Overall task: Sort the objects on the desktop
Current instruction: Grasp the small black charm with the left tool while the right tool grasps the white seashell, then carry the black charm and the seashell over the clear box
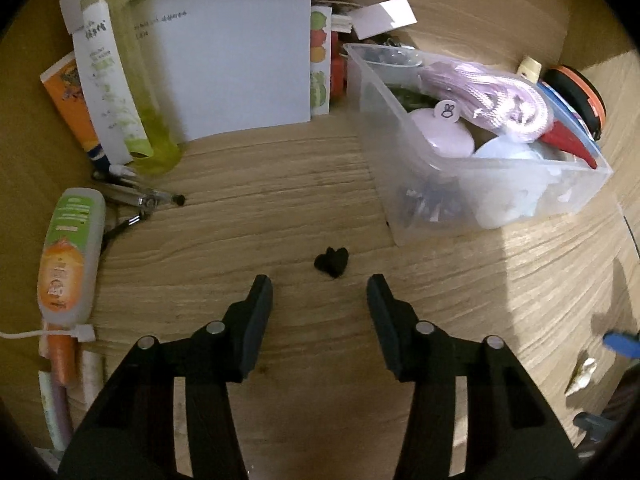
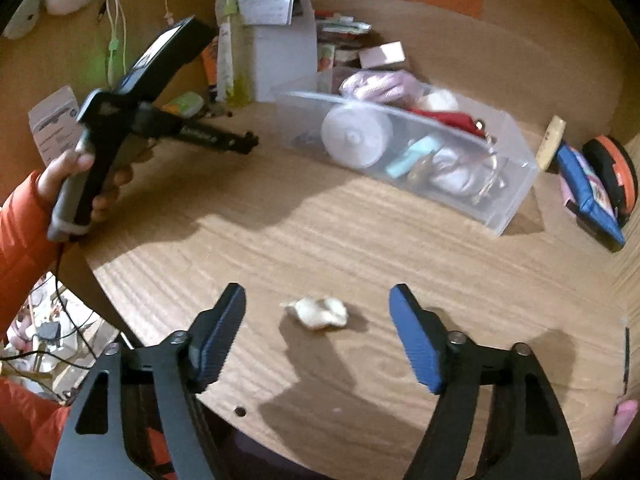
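A small black heart-shaped object (image 1: 332, 261) lies on the wooden desk just beyond my left gripper (image 1: 320, 286), whose black jaws stand open on either side of it without touching it. A crumpled whitish scrap (image 2: 318, 312) lies on the desk between the blue-padded jaws of my right gripper (image 2: 318, 300), which is open and clear of it. The same scrap (image 1: 582, 374) shows at the right edge of the left wrist view. A clear plastic bin (image 1: 480, 176) holding pink cord, white rounds and a red item stands behind; the bin (image 2: 516, 184) is also in the right wrist view.
A white box (image 1: 240, 64), a green bottle (image 1: 140, 92), tubes (image 1: 70, 256) and pens (image 1: 140, 198) crowd the left. An orange-black round case (image 2: 612, 176) and blue pouch (image 2: 588, 196) sit far right. A hand in an orange sleeve (image 2: 24, 224) holds the left gripper (image 2: 248, 145).
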